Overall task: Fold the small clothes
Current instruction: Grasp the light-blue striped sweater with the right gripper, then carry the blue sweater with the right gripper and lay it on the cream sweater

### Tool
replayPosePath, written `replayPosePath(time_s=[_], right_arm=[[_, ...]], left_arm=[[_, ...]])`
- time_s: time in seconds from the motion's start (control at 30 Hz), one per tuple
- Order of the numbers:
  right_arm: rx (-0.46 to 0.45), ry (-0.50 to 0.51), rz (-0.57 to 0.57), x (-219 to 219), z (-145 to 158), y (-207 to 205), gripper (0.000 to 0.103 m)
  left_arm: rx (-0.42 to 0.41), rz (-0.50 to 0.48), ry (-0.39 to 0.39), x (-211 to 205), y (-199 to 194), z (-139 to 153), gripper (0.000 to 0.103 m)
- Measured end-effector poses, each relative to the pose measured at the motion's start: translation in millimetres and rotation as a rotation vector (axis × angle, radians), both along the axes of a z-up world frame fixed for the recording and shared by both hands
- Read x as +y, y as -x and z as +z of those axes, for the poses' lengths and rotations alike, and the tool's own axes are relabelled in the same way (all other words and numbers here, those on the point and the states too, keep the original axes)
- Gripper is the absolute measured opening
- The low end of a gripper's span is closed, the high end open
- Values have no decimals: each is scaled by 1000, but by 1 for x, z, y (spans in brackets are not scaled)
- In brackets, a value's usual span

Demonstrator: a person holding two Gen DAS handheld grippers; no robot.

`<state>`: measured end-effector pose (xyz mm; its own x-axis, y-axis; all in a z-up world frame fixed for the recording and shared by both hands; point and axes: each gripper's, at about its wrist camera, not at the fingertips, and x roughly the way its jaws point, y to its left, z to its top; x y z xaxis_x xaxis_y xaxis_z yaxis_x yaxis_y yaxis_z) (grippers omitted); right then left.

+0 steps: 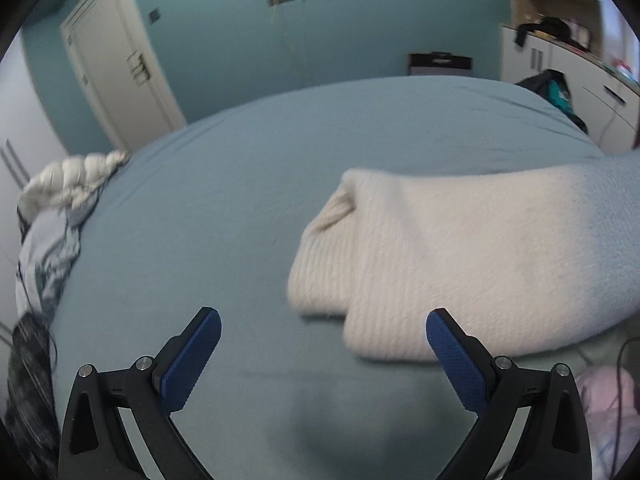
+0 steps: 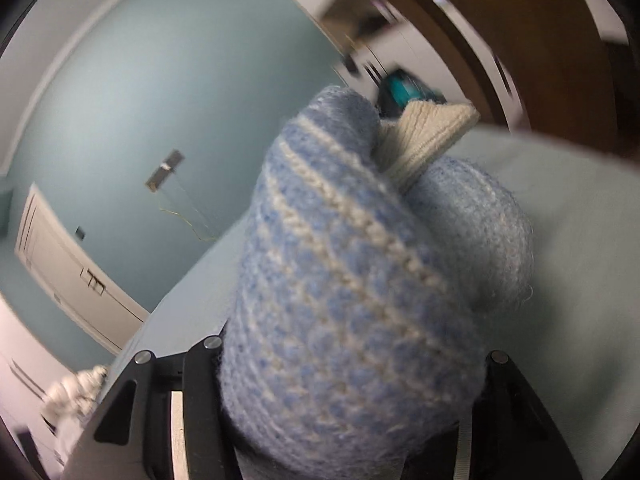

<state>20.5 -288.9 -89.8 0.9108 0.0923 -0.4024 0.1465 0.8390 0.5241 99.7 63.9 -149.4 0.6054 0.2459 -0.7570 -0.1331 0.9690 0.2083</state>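
Sock (image 2: 352,280), fuzzy blue-and-cream ribbed knit, bunches between the right gripper's (image 2: 352,360) clamped jaws, cream cuff pointing away above the bed (image 2: 580,240); left gripper (image 1: 324,340) jaws apart.

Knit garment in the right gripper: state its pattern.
The knit garment is fuzzy light blue with thin cream stripes, seen best in the right wrist view.

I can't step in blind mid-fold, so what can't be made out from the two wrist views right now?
- Right gripper: its fingertips are buried under the bunched blue knitted garment with pale stripes, right wrist view.
- Cream ribbed knit piece: right end cut off by the frame edge, left wrist view.
- Pink fabric: corner, blurred, unidentifiable.
- Dark clothes on the white cabinet: too small.
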Motion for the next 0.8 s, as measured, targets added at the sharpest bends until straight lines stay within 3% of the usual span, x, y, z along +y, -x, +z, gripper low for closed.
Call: replayPosePath(time_s=[0.2, 0.3, 0.4, 0.47, 0.5, 0.6, 0.73, 0.8], right_arm=[[-19, 51, -29, 4, 0, 13, 47], [-6, 27, -41, 7, -3, 3, 47], [-2, 4, -52, 7, -2, -5, 47], [-5, -3, -54, 10, 6, -12, 47], [-10, -4, -54, 10, 7, -12, 47], [-29, 58, -37, 23, 9, -4, 48], [-67, 141, -28, 39, 17, 2, 48], [-81, 128, -29, 38, 18, 5, 48]], left_arm=[[39, -146, -13, -68, -55, 6, 103], [52, -194, -24, -100, -80, 0, 103], [90, -273, -121, -141, -99, -25, 103], [180, -305, -218, -163, -99, -63, 103], [195, -317, -246, -170, -98, -77, 103], [106, -301, -277, -177, -87, -94, 103], [129, -306, -255, -173, -89, -91, 103], [143, -340, -246, -168, -95, -80, 103]])
